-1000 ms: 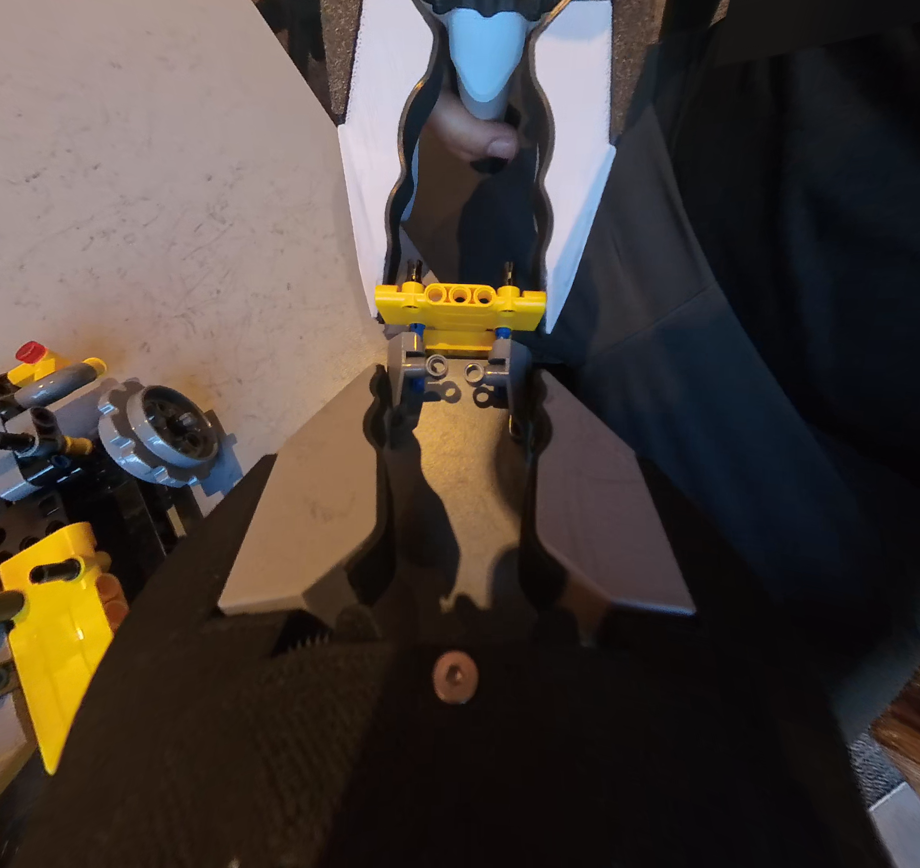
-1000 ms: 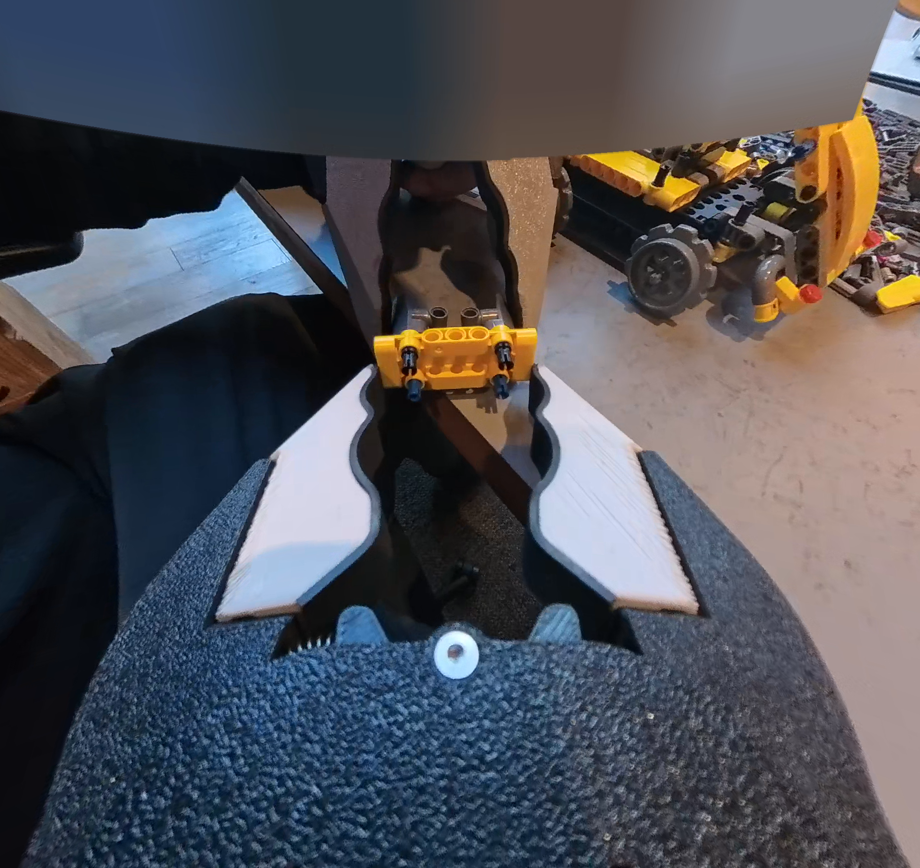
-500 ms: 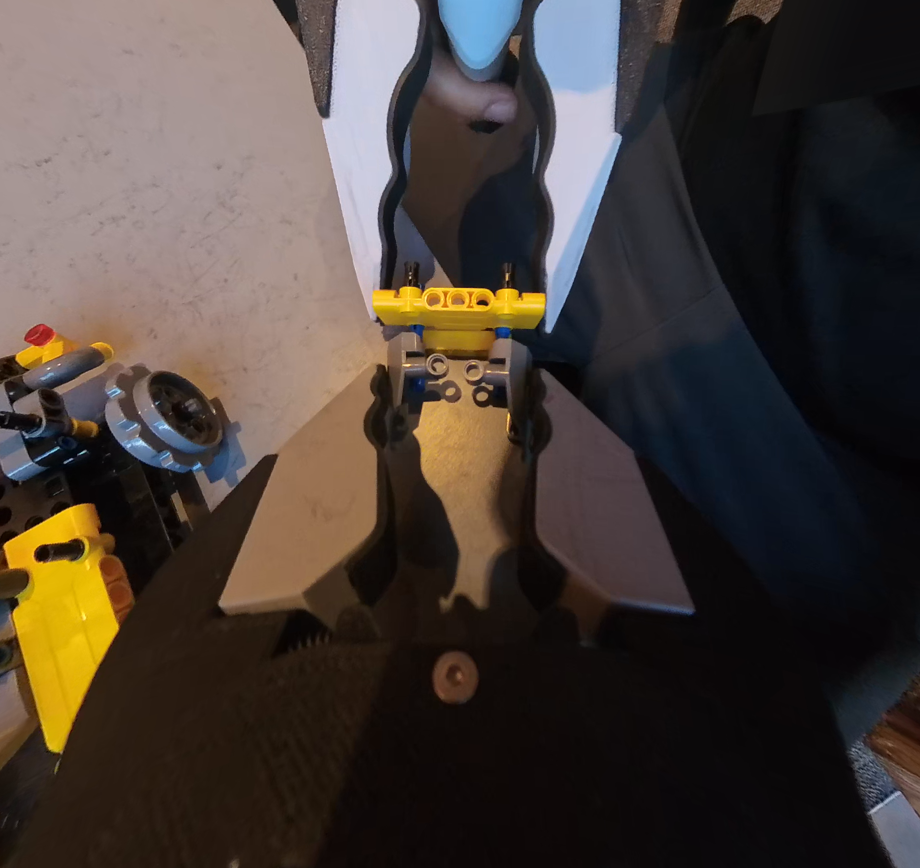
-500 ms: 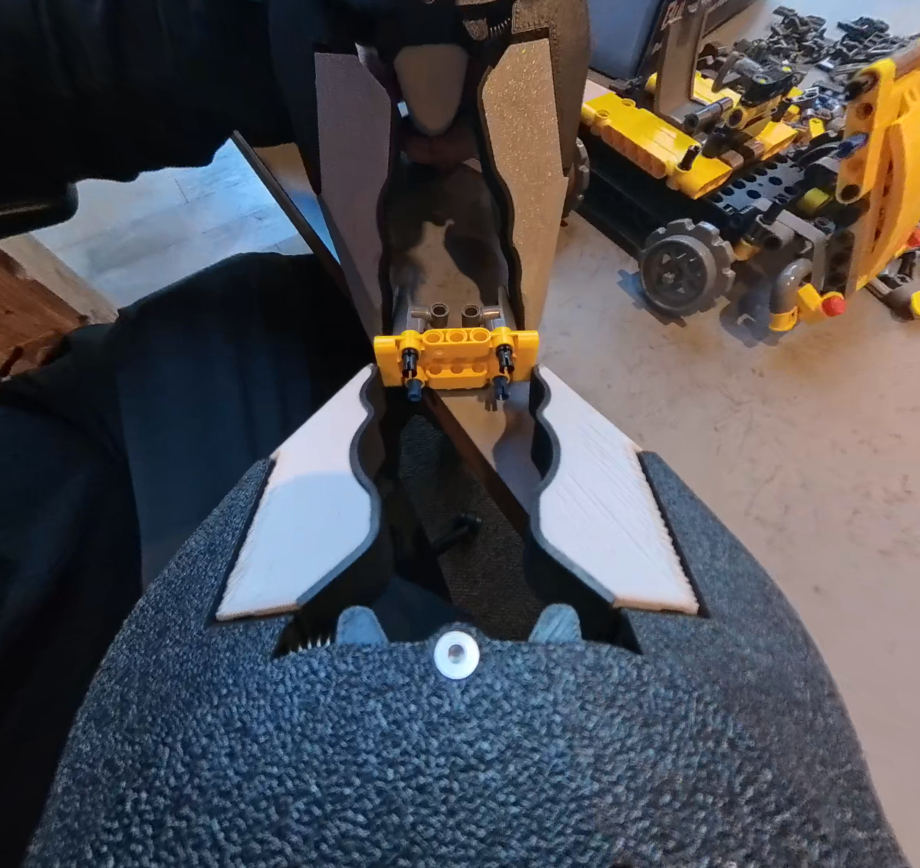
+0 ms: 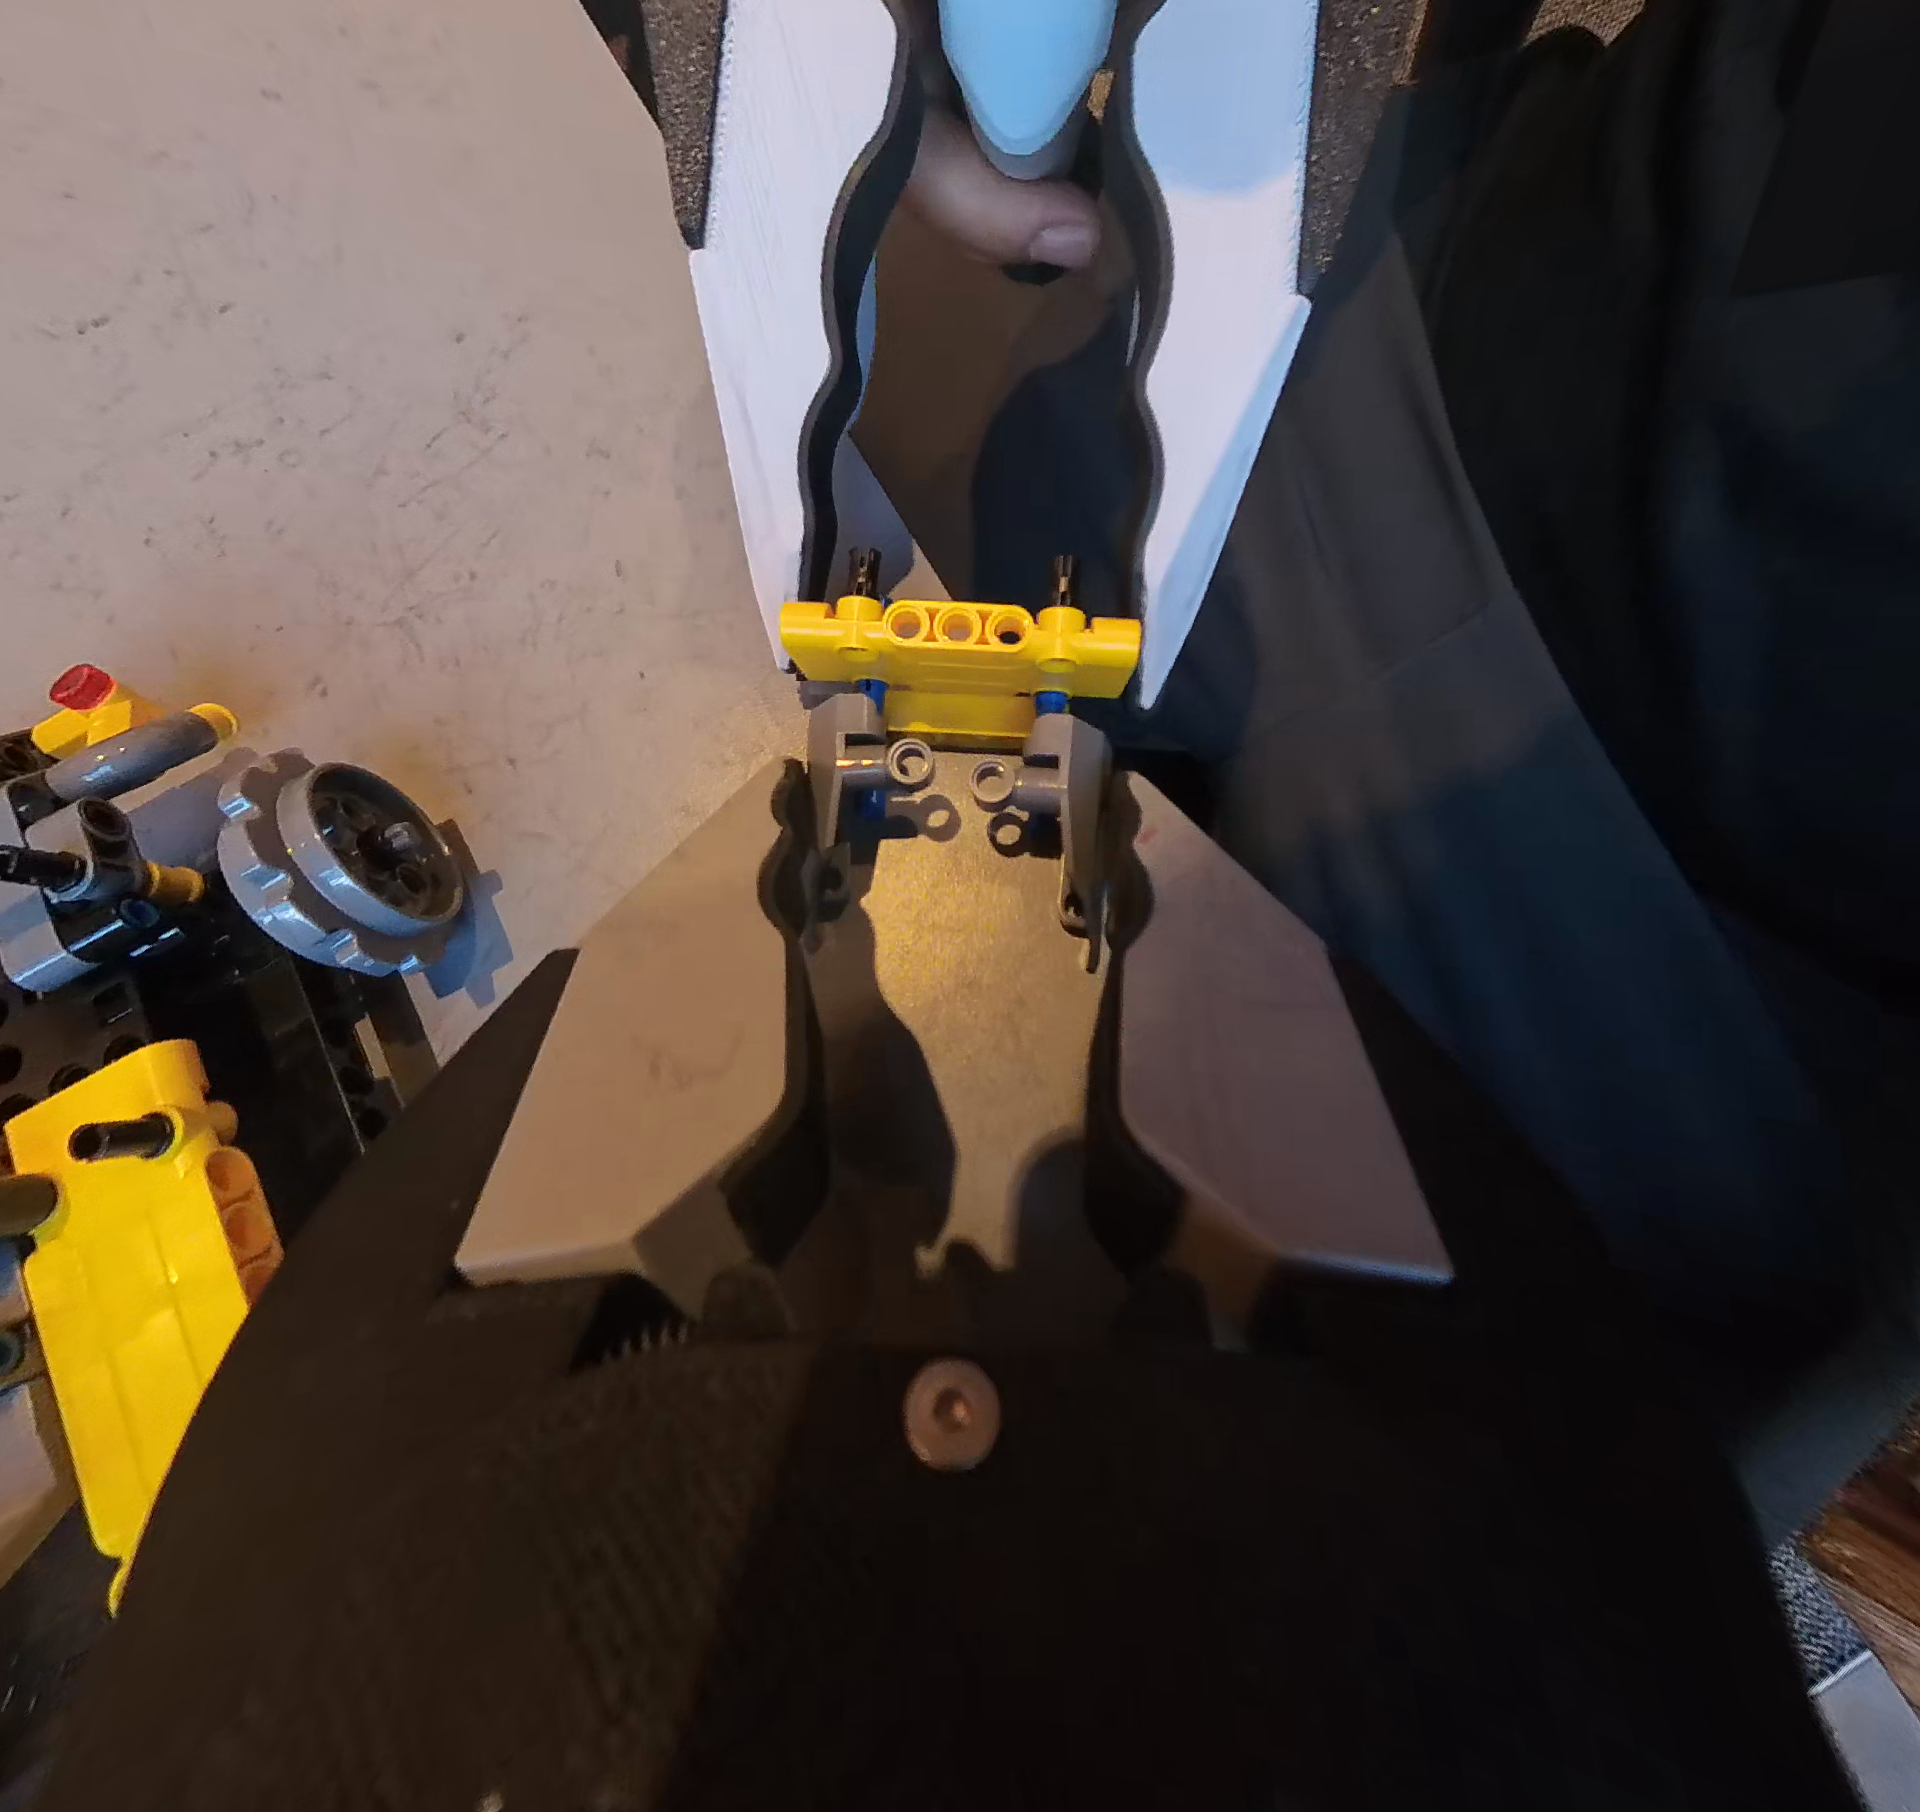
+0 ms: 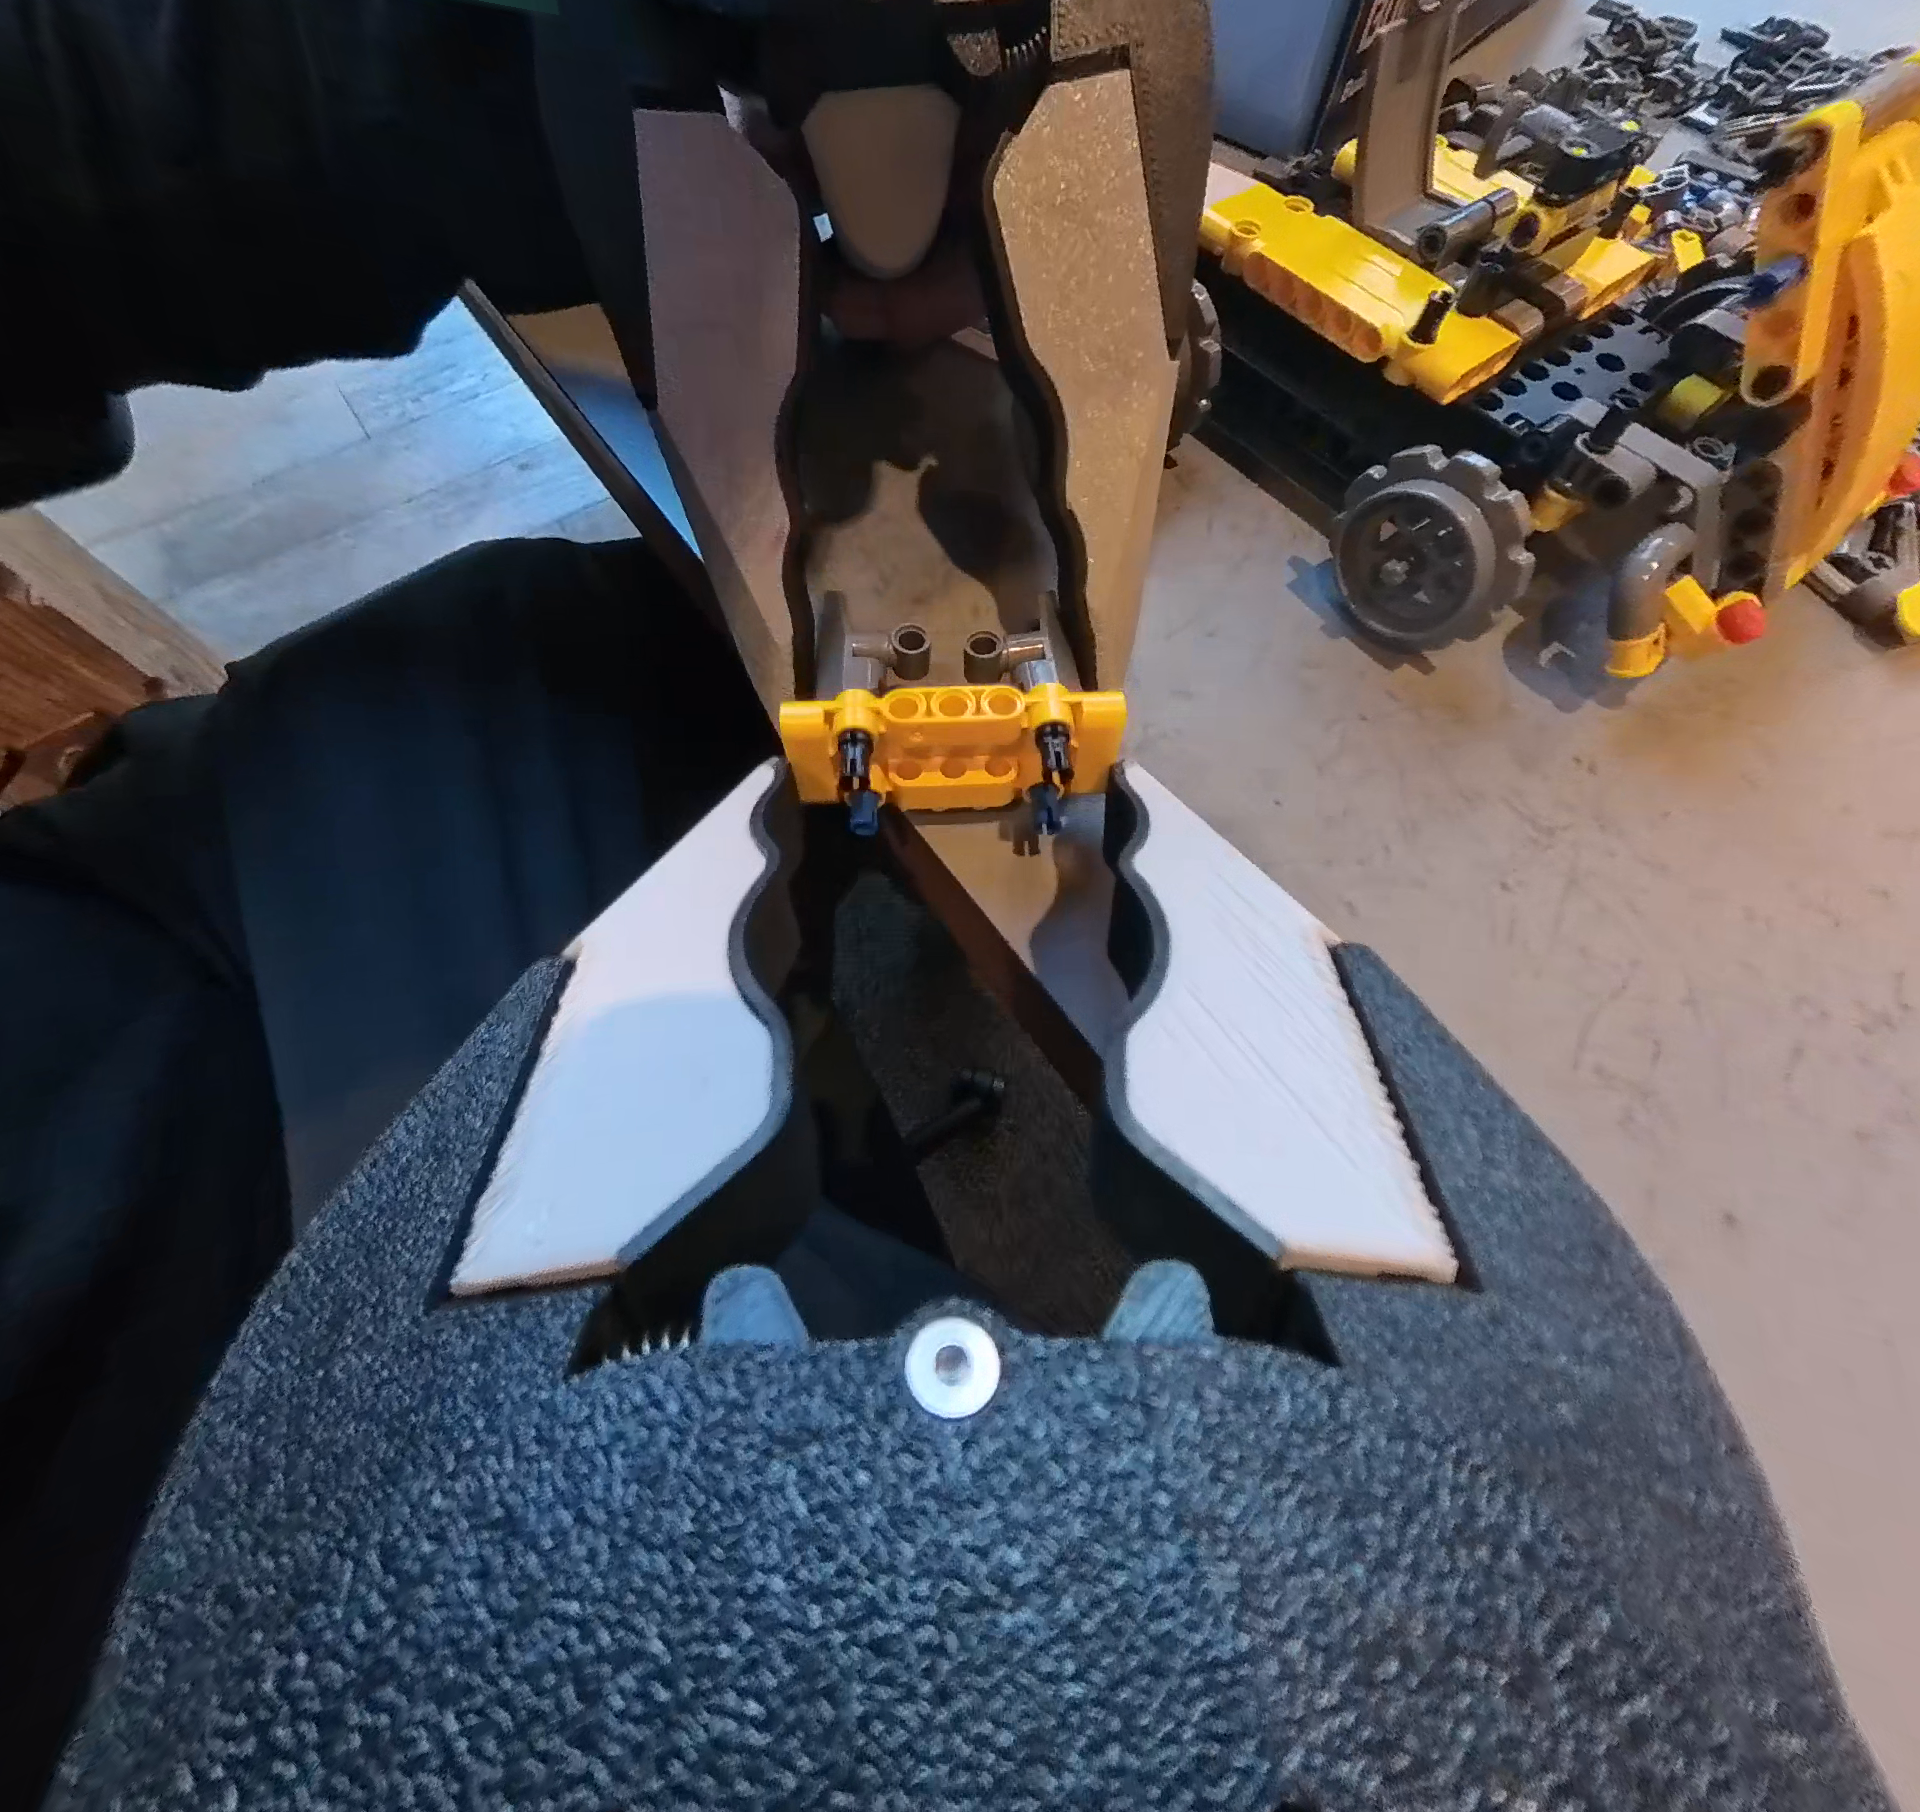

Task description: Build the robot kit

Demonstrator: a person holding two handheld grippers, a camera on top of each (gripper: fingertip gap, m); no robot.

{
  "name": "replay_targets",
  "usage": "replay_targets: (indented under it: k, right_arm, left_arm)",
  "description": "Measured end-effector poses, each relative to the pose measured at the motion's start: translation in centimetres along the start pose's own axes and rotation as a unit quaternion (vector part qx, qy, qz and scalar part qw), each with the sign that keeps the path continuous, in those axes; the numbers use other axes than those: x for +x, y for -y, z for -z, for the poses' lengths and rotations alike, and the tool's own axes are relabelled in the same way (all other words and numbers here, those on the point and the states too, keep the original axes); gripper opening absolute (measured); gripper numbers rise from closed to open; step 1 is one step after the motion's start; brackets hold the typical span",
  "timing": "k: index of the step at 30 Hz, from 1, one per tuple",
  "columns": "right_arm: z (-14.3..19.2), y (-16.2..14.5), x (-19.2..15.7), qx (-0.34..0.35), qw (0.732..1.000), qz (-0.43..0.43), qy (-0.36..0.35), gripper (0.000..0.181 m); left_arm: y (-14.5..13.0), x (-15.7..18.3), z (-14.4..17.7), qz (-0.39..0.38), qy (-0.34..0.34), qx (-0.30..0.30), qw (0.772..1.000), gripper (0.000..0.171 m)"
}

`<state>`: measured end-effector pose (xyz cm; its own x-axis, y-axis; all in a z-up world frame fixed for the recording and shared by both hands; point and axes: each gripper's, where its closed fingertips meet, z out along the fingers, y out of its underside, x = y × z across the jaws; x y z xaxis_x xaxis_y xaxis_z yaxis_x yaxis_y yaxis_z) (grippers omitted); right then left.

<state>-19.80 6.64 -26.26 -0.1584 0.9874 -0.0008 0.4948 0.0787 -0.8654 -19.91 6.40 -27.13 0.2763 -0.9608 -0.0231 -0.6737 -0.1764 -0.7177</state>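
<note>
A small brick assembly hangs between my two grippers, above the table edge. It is a yellow frame point(image 5: 961, 645) with black and blue pins, joined to two grey connector arms point(image 5: 1060, 786). My left gripper point(image 5: 956, 827), with grey fingers, is shut on the grey arms. My right gripper point(image 6: 951, 786), with white fingers, is shut on the ends of the yellow frame point(image 6: 951, 749). The two grippers face each other tip to tip. In the right wrist view the left gripper point(image 6: 940, 661) reaches in from the top, holding the grey arms point(image 6: 940, 656).
A part-built yellow and black brick vehicle point(image 6: 1558, 328) with a grey toothed wheel point(image 6: 1434, 557) stands on the beige table point(image 6: 1558, 931); it also shows in the left wrist view point(image 5: 343, 869). Behind it are a box point(image 6: 1299, 17) and loose dark pieces point(image 6: 1662, 58). A person's dark clothing point(image 5: 1558, 827) lies below. Left and right tips are no more than a few centimetres apart.
Both grippers keep their hold on the assembly. They have tilted a little together, so the left gripper's body and the vehicle show more fully in the right wrist view.
</note>
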Motion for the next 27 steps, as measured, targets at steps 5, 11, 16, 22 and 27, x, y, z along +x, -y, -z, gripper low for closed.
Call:
replay_targets:
  k: [5,11,16,22,27]
  right_arm:
    - [0.04,-0.13,0.03,-0.031,0.999,0.028,0.003,0.059]
    - [-0.11,-0.17,0.04,-0.028,0.999,0.026,-0.001,0.061]
    - [-0.26,0.02,0.21,-0.039,0.999,0.006,0.004,0.060]
    - [-0.37,0.26,0.43,-0.031,0.999,0.004,0.007,0.060]
    - [-0.48,0.04,0.60,-0.038,0.999,0.021,0.008,0.060]
  left_arm:
    - [0.01,0.00,-0.02,-0.001,0.001,0.000,1.000,0.056]
    - [-0.04,-0.02,0.03,0.002,0.001,0.000,1.000,0.055]
    - [-0.15,-0.18,0.14,0.008,0.003,0.000,1.000,0.055]
    - [-0.24,-0.43,0.25,0.013,0.007,0.000,1.000,0.057]
    - [-0.25,-0.57,0.24,0.015,0.002,0.000,1.000,0.058]
